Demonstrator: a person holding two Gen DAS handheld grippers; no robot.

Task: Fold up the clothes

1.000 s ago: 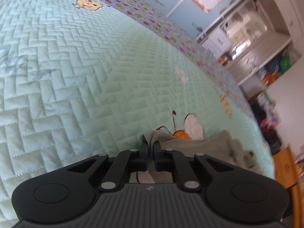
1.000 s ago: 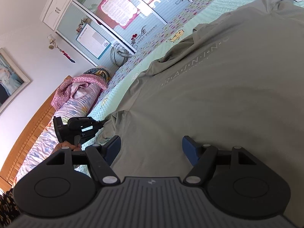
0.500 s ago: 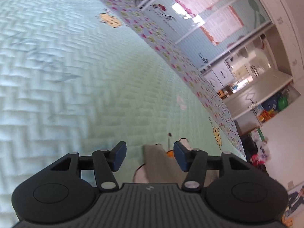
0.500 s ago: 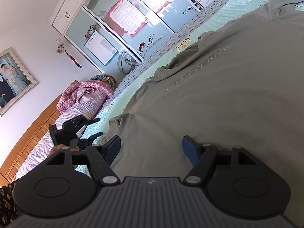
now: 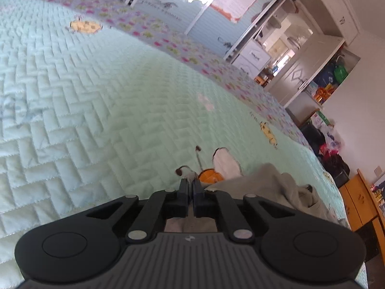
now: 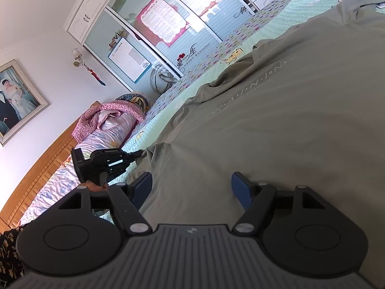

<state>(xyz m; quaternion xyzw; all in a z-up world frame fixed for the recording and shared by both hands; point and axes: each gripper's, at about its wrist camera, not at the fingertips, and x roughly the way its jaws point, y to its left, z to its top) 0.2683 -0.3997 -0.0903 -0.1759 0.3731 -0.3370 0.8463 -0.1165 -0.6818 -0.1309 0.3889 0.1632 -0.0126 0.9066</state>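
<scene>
We see the left gripper [image 5: 190, 184] with its jaws pressed together on a corner of the grey shirt [image 5: 276, 183]; a little tuft of cloth pokes out past the tips, and more of the fabric shows under the jaws. From the right wrist view the same gripper [image 6: 137, 154] lies low at the shirt's near edge, pinching it, with a hand [image 6: 92, 185] below it. Those jaws have just been closing, and the cloth sits between them.

Our right gripper [image 6: 192, 185] stands wide open over the shirt [image 6: 276, 125], its blue pads [image 6: 240, 189] apart and pressing on nothing; we cannot tell whether the tips touch the cloth beneath.

The shirt lies spread across the quilt [image 5: 96, 96], front up, with pale lettering [image 6: 250, 89] across the chest. In the left view it bunches in folds to the right of the jaws, beside an orange and white cartoon patch [image 5: 216, 168] stitched into the quilt.

Beyond the shirt the quilt runs to a flowered border [image 5: 168, 41]. Past that stands a wardrobe [image 6: 156, 24] with posters on its doors. A rolled pink blanket [image 6: 108, 118] lies by the wooden headboard [image 6: 48, 159], and a framed picture [image 6: 16, 98] hangs on the wall.
</scene>
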